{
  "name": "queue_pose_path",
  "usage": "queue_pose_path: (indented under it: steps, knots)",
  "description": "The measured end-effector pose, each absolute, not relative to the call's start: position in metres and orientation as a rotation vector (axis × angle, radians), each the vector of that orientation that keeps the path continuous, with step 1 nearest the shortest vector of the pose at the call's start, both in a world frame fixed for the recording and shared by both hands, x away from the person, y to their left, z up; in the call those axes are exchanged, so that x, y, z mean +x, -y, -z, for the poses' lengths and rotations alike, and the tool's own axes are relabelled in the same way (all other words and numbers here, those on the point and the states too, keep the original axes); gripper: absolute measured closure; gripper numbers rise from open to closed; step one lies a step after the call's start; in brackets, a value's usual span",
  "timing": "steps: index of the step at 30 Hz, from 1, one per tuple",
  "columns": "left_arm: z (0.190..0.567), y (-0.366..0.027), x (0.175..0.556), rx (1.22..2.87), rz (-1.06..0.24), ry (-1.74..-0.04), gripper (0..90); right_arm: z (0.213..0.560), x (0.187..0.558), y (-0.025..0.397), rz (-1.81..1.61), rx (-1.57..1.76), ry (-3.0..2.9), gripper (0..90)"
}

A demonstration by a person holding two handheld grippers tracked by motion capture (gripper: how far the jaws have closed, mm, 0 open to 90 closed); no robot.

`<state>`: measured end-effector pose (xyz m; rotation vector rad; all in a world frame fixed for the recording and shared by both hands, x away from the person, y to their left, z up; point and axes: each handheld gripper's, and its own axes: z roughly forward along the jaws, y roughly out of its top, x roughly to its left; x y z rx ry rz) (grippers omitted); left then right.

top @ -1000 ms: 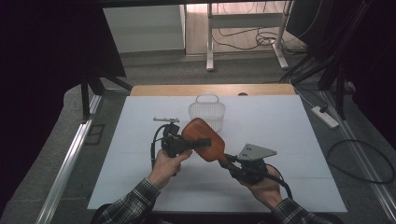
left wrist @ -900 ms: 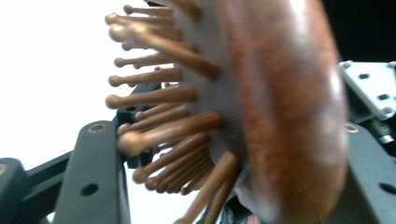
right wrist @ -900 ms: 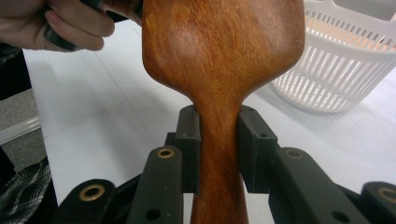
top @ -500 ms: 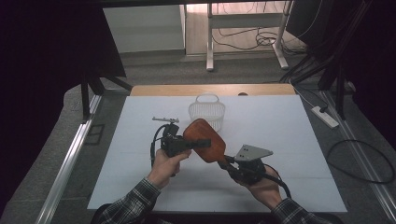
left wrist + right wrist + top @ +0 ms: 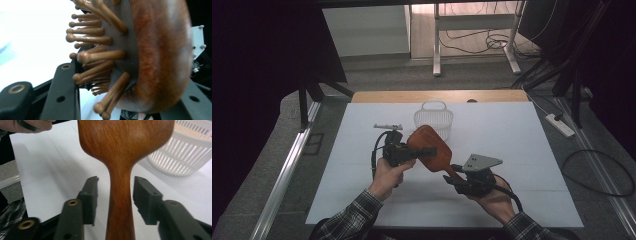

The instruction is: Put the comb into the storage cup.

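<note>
A wooden paddle hairbrush is held above the white table. My left gripper is shut on its head. In the left gripper view one jaw presses the bristles and the other the wooden back. My right gripper sits at the brush handle, lower right of the head. In the right gripper view that gripper is open, its pads standing apart on either side of the handle with gaps showing.
A white slatted basket stands on the table just behind the brush and appears in the right gripper view as the basket at upper right. A small grey metal piece lies left of it. Dark floor and cables surround the table.
Almost nothing has moved. The right gripper has drifted slightly left along the handle. The brush and left gripper keep their place.
</note>
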<state>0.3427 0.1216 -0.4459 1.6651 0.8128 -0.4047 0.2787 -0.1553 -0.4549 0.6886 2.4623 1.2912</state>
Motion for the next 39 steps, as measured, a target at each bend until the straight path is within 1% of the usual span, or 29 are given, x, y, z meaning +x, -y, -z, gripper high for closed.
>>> queue_pose_path:
  steps: [1, 5, 7, 9, 12, 16, 18, 24, 28, 29, 30, 32, 34, 39]
  knots:
    - [0.445, -0.122, 0.343, 1.669, 0.394, -0.816, 54.1, 0.455, 0.279, 0.155, -1.289, 0.692, -2.465, 50.6]
    - [0.440, -0.124, 0.343, 1.682, 0.357, -0.814, 54.0, 0.454, 0.282, 0.157, -1.272, 0.722, -2.485, 39.6]
    - [0.437, -0.125, 0.342, 1.696, 0.334, -0.815, 53.8, 0.453, 0.284, 0.158, -1.262, 0.750, -2.507, 37.5]
    - [0.435, -0.125, 0.341, 1.707, 0.319, -0.811, 53.7, 0.454, 0.285, 0.159, -1.253, 0.772, -2.519, 32.4]
    - [0.432, -0.127, 0.341, 1.720, 0.294, -0.809, 53.6, 0.454, 0.286, 0.163, -1.252, 0.770, -2.535, 27.5]
    - [0.429, -0.130, 0.342, 1.744, 0.253, -0.809, 53.4, 0.451, 0.286, 0.167, -1.276, 0.784, -2.541, 23.9]
    - [0.427, -0.131, 0.342, 1.754, 0.239, -0.808, 53.3, 0.451, 0.286, 0.167, -1.280, 0.795, -2.533, 23.7]
    - [0.424, -0.134, 0.345, 1.759, 0.223, -0.812, 53.2, 0.451, 0.289, 0.175, -1.284, 0.834, -2.550, 11.6]
    - [0.423, -0.135, 0.347, 1.765, 0.213, -0.815, 53.2, 0.451, 0.290, 0.178, -1.270, 0.839, -2.534, 9.1]
    - [0.423, -0.135, 0.347, 1.765, 0.211, -0.816, 53.2, 0.451, 0.290, 0.179, -1.266, 0.842, -2.538, 7.6]
    - [0.422, -0.135, 0.347, 1.766, 0.209, -0.817, 53.1, 0.451, 0.291, 0.182, -1.258, 0.851, -2.541, 4.1]
    - [0.421, -0.136, 0.348, 1.770, 0.200, -0.817, 53.1, 0.452, 0.291, 0.183, -1.255, 0.856, -2.542, 3.8]
    - [0.420, -0.136, 0.349, 1.771, 0.193, -0.818, 53.1, 0.452, 0.291, 0.185, -1.233, 0.861, -2.547, 0.2]
    - [0.417, -0.138, 0.352, 1.774, 0.179, -0.821, 53.1, 0.456, 0.291, 0.191, -1.183, 0.876, -2.554, 0.0]
